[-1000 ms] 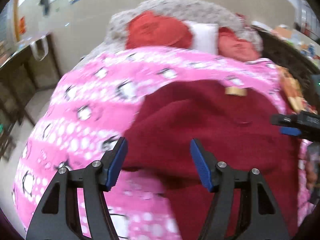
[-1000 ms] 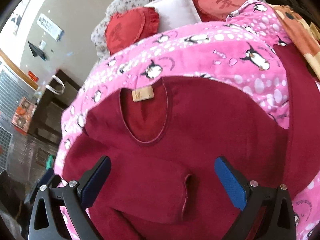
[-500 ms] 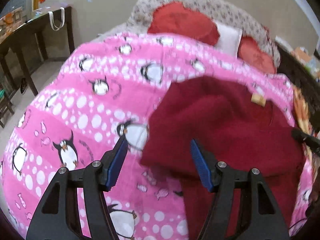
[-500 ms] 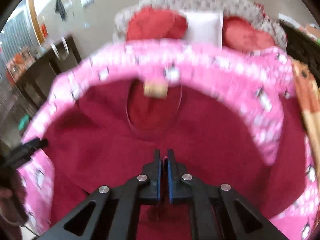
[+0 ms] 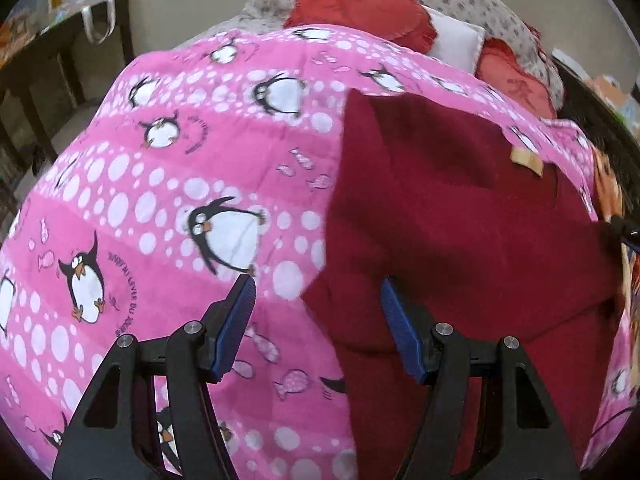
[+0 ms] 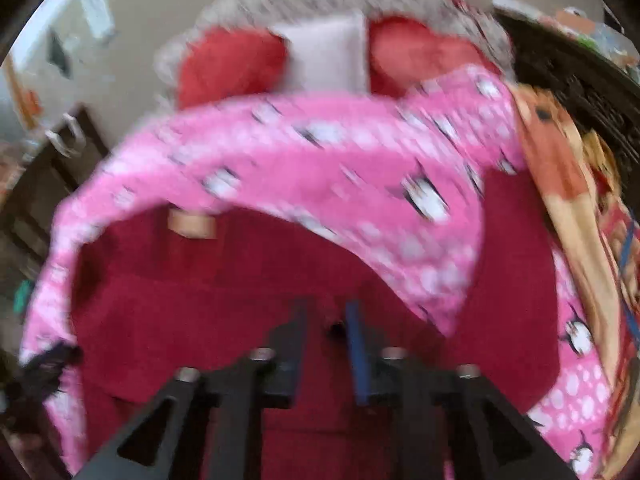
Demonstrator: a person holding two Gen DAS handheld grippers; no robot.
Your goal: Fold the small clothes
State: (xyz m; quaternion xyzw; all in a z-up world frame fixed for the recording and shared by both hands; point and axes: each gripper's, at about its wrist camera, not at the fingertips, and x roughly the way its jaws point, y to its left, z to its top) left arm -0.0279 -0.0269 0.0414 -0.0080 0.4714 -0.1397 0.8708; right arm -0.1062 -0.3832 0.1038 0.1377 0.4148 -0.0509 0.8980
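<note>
Left tool (image 5: 316, 304) view alone shows sharp penguin blanket (image 5: 160, 200).

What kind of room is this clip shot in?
Most likely a bedroom at home. The dark red garment lies on a bed under a pink penguin-print cover, with red cushions and a white pillow at the head, and a dark wooden table beside it.

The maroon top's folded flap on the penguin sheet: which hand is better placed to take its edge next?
Probably the left. The left gripper hangs open with the maroon top's flap edge between its fingers. The right gripper, its jaws just reopening, sits narrow over the middle of the cloth in a blurred view.
</note>
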